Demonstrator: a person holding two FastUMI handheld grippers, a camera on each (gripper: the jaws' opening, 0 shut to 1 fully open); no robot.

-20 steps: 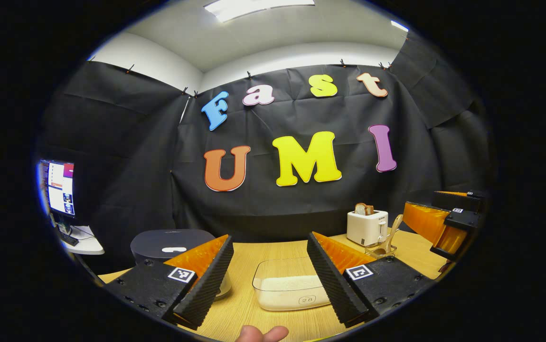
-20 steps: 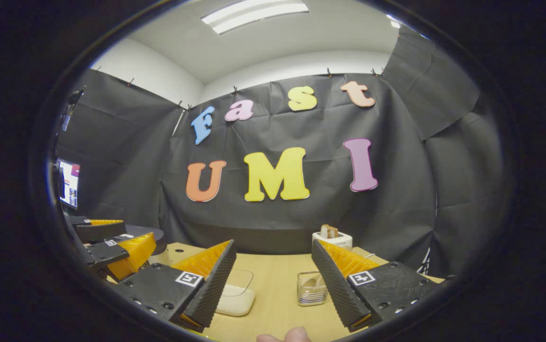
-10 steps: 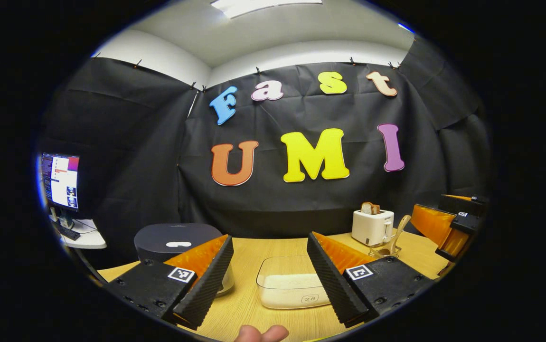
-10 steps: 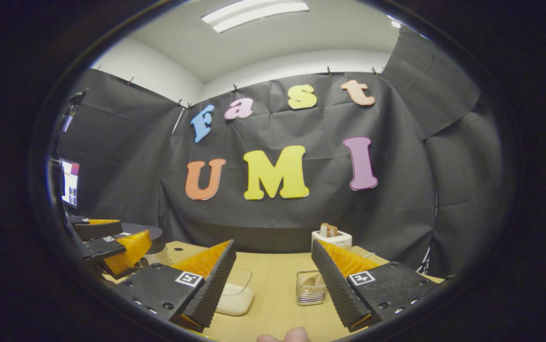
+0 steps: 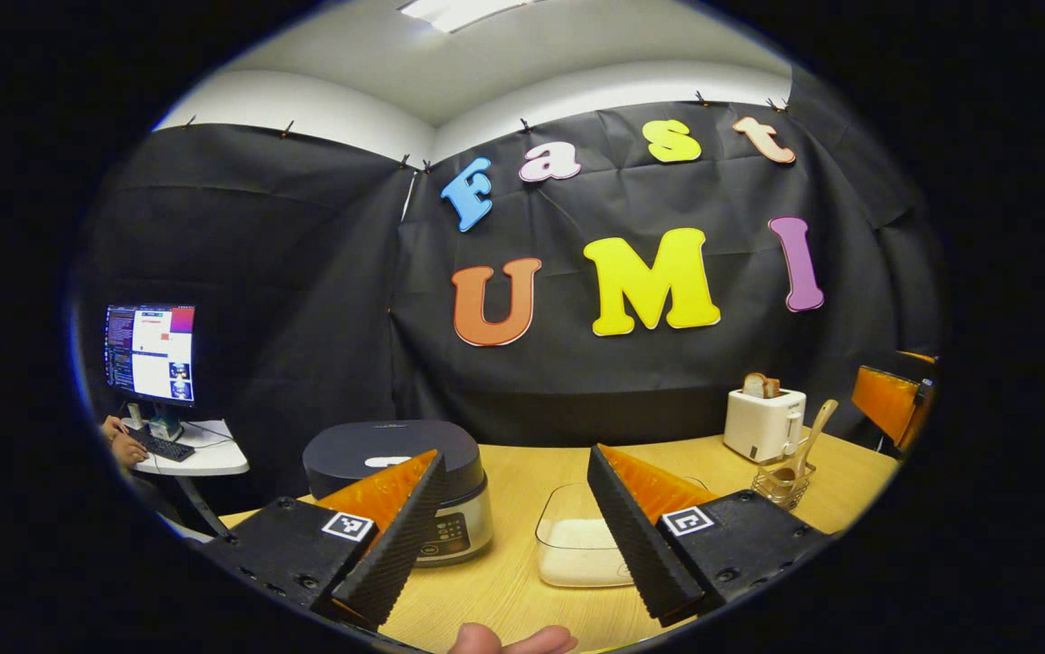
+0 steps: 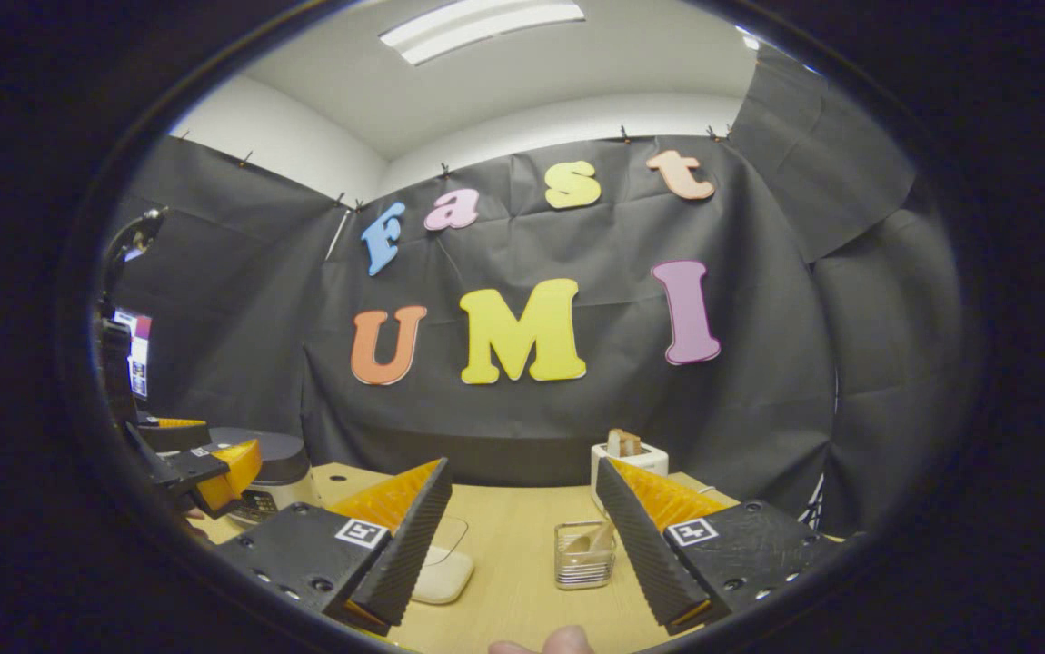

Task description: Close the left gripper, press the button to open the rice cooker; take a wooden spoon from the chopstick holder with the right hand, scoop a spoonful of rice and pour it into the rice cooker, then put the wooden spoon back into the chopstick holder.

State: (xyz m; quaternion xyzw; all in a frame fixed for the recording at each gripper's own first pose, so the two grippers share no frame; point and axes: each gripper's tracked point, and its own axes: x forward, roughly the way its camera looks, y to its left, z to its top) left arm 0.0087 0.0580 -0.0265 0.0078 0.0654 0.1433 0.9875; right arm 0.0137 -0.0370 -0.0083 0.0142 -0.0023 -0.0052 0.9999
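We are noting the left gripper (image 5: 509,536) swinging left since earlier, jaws gaping wide, empty, rice cooker (image 5: 395,463) lid closed behind its left finger, right gripper (image 6: 522,540) likewise spread wide, wooden spoon (image 5: 802,450) standing in the chopstick holder (image 5: 781,486).

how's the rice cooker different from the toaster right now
The rice cooker is dark on top, low and wide, with its lid shut; the toaster is white, taller and boxy, with bread sticking out of the top. The rice cooker sits near the left of the table, close ahead of the left gripper; the toaster stands far back on the right. Both rest on the table.
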